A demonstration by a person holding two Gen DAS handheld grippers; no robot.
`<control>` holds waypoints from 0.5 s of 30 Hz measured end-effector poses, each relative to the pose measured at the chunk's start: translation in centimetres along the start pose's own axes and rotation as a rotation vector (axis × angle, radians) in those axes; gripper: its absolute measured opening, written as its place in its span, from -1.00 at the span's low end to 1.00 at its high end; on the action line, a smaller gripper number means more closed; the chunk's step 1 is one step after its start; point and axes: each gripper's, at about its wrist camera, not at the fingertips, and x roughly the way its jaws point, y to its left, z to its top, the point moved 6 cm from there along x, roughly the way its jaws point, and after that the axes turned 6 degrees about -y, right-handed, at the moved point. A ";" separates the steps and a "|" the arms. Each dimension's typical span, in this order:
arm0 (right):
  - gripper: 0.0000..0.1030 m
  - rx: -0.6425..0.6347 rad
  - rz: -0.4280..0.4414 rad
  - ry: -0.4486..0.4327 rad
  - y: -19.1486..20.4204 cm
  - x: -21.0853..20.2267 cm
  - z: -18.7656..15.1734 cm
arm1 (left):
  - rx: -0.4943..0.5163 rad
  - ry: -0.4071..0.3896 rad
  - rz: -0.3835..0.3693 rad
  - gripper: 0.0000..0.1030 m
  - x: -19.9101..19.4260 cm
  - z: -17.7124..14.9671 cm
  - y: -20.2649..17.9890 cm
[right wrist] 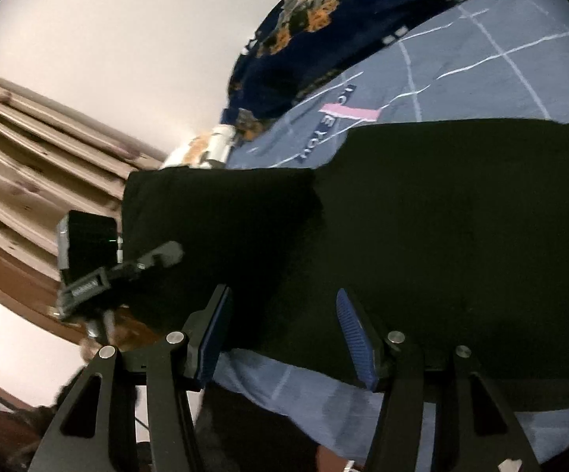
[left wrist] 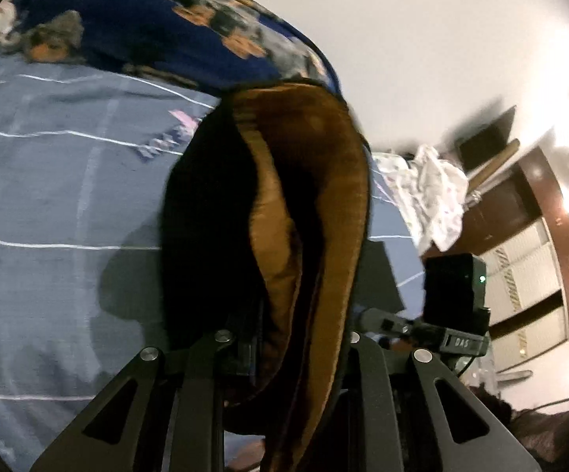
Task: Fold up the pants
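Observation:
Black pants point(left wrist: 315, 181) with a brown fleece lining hang bunched in front of the left wrist camera. My left gripper point(left wrist: 284, 338) is shut on them, its fingertips hidden in the fabric. In the right wrist view the pants point(right wrist: 422, 216) lie spread across the blue bed sheet point(right wrist: 461, 63). Their left edge is lifted where the left gripper point(right wrist: 154, 255) holds it. My right gripper point(right wrist: 286, 334) is open low over the near edge of the pants. Its blue pads point(right wrist: 357, 342) stand apart and press on nothing.
A dark blue floral blanket point(left wrist: 158, 27) lies along the far side of the bed. A crumpled white cloth point(left wrist: 437, 196) sits at the bed's right edge, with dark wooden furniture point(left wrist: 540, 236) beyond it. Wooden panelling point(right wrist: 28, 165) stands left of the bed.

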 end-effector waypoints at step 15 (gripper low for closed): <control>0.21 0.133 0.205 0.040 -0.3 0.4 -0.7 | -0.064 0.069 -0.136 -0.09 6.8 -0.3 -3.2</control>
